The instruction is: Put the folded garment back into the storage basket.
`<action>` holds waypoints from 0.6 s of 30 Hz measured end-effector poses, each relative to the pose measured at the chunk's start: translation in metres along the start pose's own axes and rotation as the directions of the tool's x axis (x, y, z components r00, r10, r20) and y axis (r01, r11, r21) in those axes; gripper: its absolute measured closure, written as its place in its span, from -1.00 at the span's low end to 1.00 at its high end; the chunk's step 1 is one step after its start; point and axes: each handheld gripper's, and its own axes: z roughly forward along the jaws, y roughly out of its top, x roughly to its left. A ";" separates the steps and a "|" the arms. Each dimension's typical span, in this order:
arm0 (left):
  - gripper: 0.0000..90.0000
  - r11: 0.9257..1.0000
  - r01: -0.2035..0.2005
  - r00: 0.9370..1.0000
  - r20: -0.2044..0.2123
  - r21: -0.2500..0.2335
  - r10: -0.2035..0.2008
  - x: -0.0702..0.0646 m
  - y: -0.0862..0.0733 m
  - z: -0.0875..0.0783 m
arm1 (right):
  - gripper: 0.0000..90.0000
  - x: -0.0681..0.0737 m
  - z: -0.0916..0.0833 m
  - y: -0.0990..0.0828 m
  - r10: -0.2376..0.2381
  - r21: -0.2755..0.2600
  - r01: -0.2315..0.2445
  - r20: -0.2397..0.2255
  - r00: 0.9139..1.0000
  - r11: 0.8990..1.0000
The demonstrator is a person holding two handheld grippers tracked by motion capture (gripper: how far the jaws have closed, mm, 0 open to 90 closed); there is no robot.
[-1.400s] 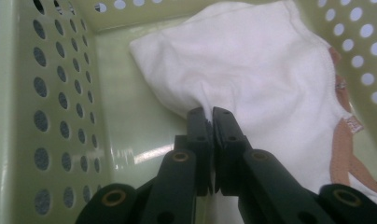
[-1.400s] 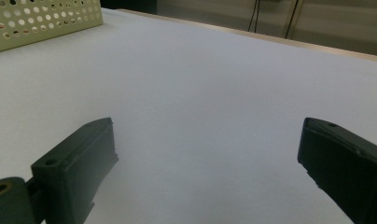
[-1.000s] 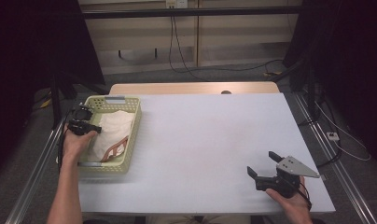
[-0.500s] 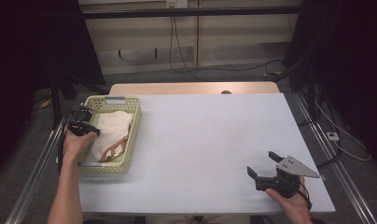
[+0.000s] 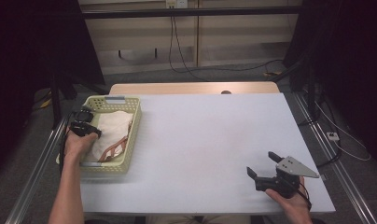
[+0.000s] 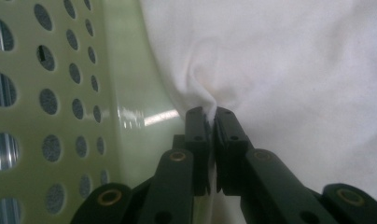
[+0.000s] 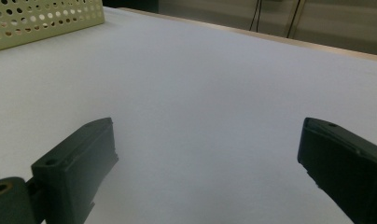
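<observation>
A: Near edge first. What's the right tool (image 5: 263, 164) doing?

B: Sits low at the desk's (image 5: 200, 140) near right corner, held in the person's hand. Jaws spread wide, nothing betw. them; right gripper view has bare white desk (image 7: 200, 84) in the gap and a corner of the basket (image 7: 46, 18) far off top left.

A: And the left tool (image 5: 86, 128)?

B: Farther up, left side, down inside the pale green basket (image 5: 130, 140). Clenched on a pinch of the white cloth (image 5: 113, 130). Left gripper view: jaws nearly touching, fold of cloth (image 6: 280, 70) bunched betw. the tips, perforated basket wall (image 6: 60, 93) right beside.

A: Cloth's lie?

B: In the basket, long axis running near-to-far along the basket's length, approx. Reddish-brown strip at its near end, seen from the high view; the left gripper view gives the wrinkle at the pinch instead.

A: Any writing?

B: None legible. Grey tab on the basket's far rim, too small to read.
</observation>
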 end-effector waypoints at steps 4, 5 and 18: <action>0.85 1.000 0.001 1.000 0.001 -0.001 -0.001 0.000 0.000 -0.001 | -0.91 -0.001 0.000 0.000 0.003 0.001 -0.003 0.001 1.000 1.000; 0.84 1.000 0.003 1.000 0.005 -0.006 -0.003 0.000 -0.001 -0.001 | -0.91 -0.001 0.000 0.000 0.003 0.000 -0.003 0.001 1.000 1.000; 0.52 0.993 -0.015 0.999 0.043 -0.117 0.020 -0.003 0.001 -0.015 | -0.91 0.000 0.001 0.000 0.005 0.000 -0.005 0.003 1.000 1.000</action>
